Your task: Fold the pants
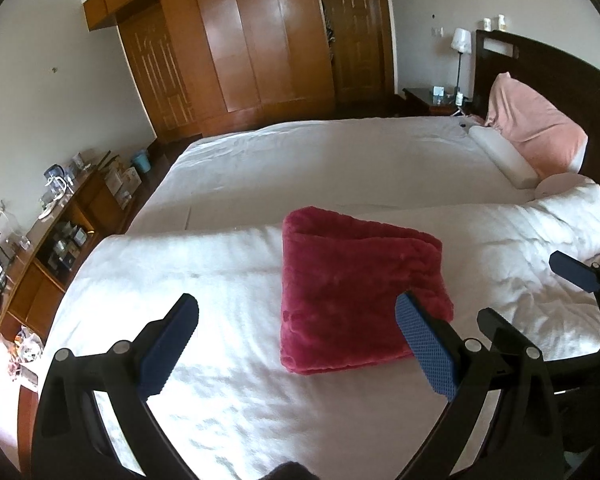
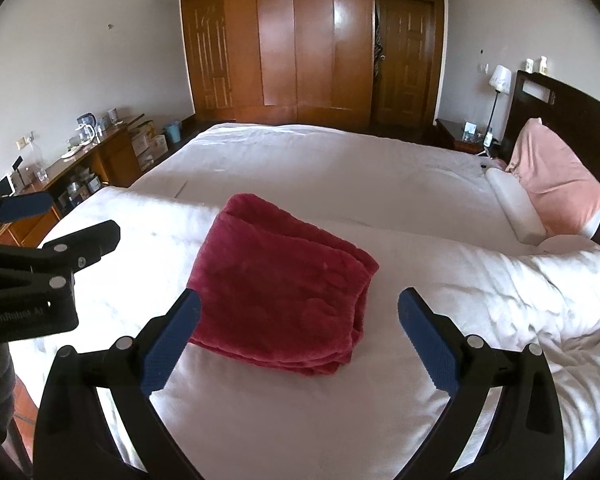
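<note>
The dark red fleece pants (image 1: pixel 352 292) lie folded into a thick square packet on the white bed (image 1: pixel 228 264); they also show in the right wrist view (image 2: pixel 276 288). My left gripper (image 1: pixel 296 340) is open and empty, just short of the packet's near left edge. My right gripper (image 2: pixel 300 336) is open and empty, just short of the packet's near edge, and its fingers (image 1: pixel 572 272) show at the right of the left wrist view. The left gripper's fingers (image 2: pixel 24 206) show at the left of the right wrist view.
A pink pillow (image 1: pixel 536 128) and a white bolster (image 1: pixel 500 156) lie against the dark headboard (image 1: pixel 560 68). A rumpled white duvet (image 2: pixel 540 300) lies right of the pants. A cluttered wooden sideboard (image 1: pixel 48 240) stands left of the bed. Wardrobes (image 2: pixel 312 40) fill the far wall.
</note>
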`<act>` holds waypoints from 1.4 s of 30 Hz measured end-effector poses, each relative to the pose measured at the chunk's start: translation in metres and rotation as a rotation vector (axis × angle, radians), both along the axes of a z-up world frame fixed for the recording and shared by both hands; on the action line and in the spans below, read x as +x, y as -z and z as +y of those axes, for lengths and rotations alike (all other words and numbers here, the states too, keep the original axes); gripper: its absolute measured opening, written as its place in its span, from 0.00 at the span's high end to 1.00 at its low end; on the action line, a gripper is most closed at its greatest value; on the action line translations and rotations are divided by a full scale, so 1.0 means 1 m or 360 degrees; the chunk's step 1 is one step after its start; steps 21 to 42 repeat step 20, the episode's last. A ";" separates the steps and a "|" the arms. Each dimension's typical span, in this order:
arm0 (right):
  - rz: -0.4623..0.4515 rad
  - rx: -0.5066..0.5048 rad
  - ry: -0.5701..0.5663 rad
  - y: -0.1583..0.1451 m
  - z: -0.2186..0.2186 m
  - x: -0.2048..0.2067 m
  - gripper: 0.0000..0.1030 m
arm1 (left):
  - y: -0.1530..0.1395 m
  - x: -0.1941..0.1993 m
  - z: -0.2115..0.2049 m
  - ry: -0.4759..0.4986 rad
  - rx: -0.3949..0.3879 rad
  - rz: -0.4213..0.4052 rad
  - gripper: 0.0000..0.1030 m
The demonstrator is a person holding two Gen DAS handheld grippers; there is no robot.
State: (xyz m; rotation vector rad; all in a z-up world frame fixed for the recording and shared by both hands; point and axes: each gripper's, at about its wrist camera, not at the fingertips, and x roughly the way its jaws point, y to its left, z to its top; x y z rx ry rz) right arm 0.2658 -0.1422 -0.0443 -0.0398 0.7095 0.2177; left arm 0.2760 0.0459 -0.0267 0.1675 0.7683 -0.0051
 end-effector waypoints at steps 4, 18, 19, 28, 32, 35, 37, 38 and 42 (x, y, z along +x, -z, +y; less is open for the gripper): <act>0.0025 0.0024 -0.0003 0.007 -0.009 0.000 0.03 | 0.002 0.000 -0.009 -0.0015 0.0033 -0.0007 0.05; 0.0133 0.0130 0.0056 0.034 -0.036 0.009 0.03 | 0.010 0.003 -0.030 -0.0041 0.0130 0.0010 0.05; 0.0137 0.0135 0.0057 0.036 -0.036 0.009 0.03 | 0.011 0.004 -0.030 -0.0049 0.0136 0.0014 0.05; 0.0140 0.0135 0.0061 0.038 -0.036 0.009 0.03 | 0.012 0.004 -0.030 -0.0051 0.0140 0.0018 0.05; 0.0140 0.0135 0.0061 0.038 -0.036 0.009 0.03 | 0.012 0.004 -0.030 -0.0051 0.0140 0.0018 0.05; 0.0140 0.0135 0.0061 0.038 -0.036 0.009 0.03 | 0.012 0.004 -0.030 -0.0051 0.0140 0.0018 0.05; 0.0140 0.0135 0.0061 0.038 -0.036 0.009 0.03 | 0.012 0.004 -0.030 -0.0051 0.0140 0.0018 0.05; 0.0140 0.0135 0.0061 0.038 -0.036 0.009 0.03 | 0.012 0.004 -0.030 -0.0051 0.0140 0.0018 0.05; 0.0140 0.0135 0.0061 0.038 -0.036 0.009 0.03 | 0.012 0.004 -0.030 -0.0051 0.0140 0.0018 0.05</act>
